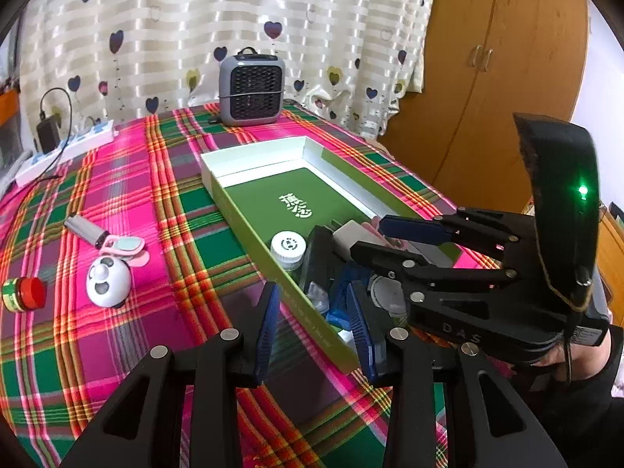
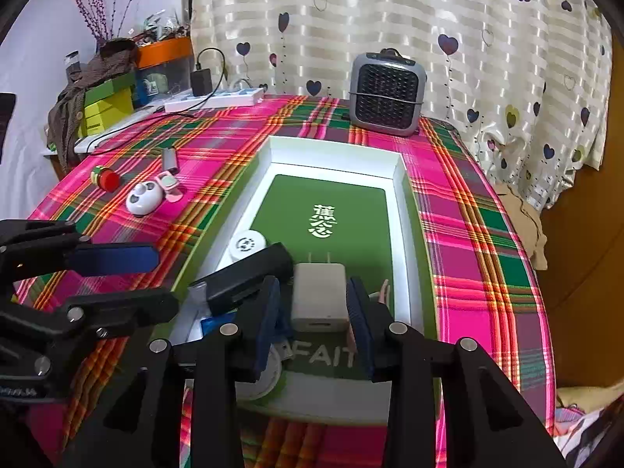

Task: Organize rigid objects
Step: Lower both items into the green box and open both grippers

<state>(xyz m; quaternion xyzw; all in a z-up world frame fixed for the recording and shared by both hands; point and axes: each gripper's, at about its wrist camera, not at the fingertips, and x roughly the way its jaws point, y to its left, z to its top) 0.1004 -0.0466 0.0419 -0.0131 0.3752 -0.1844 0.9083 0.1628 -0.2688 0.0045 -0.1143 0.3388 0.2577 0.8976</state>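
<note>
- The right gripper (image 2: 314, 325) hangs over the near end of the green box (image 2: 401, 163), its fingers (image 2: 360, 325) spread wide on either side of a white charger (image 2: 319, 296) that lies on the box floor — neither pad clearly touches it.
- The left gripper (image 1: 314, 329) sits at the box's near left wall, fingers (image 1: 269, 331) wide apart with nothing between them.
- Also inside the box: a white bottle cap (image 2: 247, 243), a black block (image 2: 249, 279) and something blue I cannot make out.
- Out on the plaid counter (image 1: 128, 179), left of the box — a white round gadget (image 1: 107, 280), a pink clip (image 1: 124, 249) touching a grey lighter (image 1: 82, 230), and a red-capped jar (image 1: 23, 292).
- A grey heater (image 1: 251, 89) stands at the far edge.
</note>
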